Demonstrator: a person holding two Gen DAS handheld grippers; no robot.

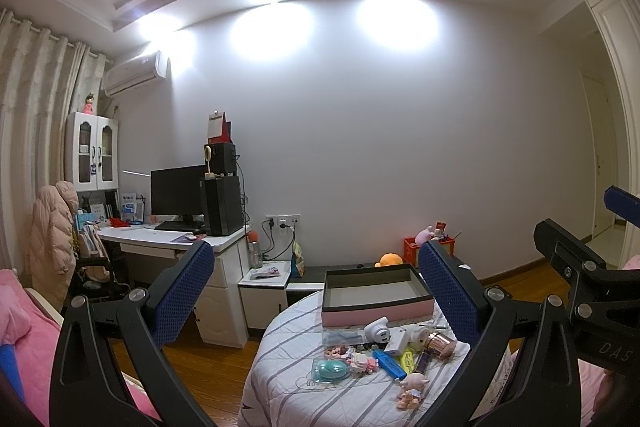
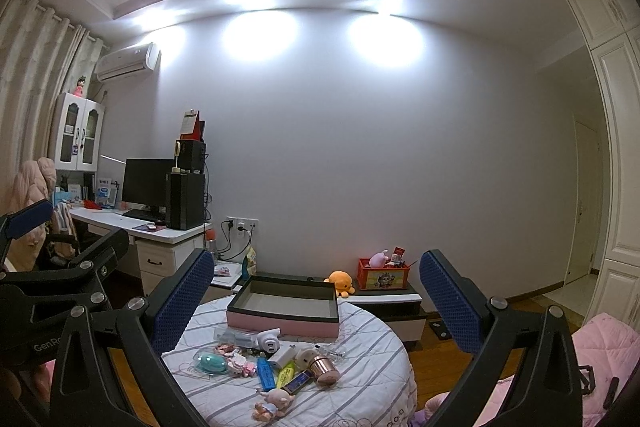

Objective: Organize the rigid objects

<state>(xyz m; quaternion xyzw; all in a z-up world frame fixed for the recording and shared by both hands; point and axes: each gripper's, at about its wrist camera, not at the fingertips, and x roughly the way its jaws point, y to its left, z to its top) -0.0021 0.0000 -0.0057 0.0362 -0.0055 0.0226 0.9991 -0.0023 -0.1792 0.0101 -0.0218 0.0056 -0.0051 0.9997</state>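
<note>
A pink box [image 1: 376, 315] with a dark rim stands empty at the far side of a round table with a striped cloth [image 1: 304, 399]. In front of it lies a heap of small items: a teal case [image 1: 330, 371], a blue highlighter [image 1: 390, 365], a white charger [image 1: 396, 343], a rose-gold cylinder [image 1: 440, 341] and a piglet figurine [image 1: 412, 389]. My left gripper [image 1: 316, 291] hangs open above the table's near side, holding nothing. My right gripper [image 2: 318, 299] is open too, and looks down on the pink box [image 2: 284, 323] and the teal case [image 2: 212, 363].
A desk [image 1: 168, 239] with a monitor and computer tower stands at the left. Behind the table, a low cabinet [image 2: 396, 301] carries an orange plush [image 2: 340, 281] and a red crate [image 2: 384, 277]. Pink bedding [image 2: 604, 355] lies at the right, above a wooden floor.
</note>
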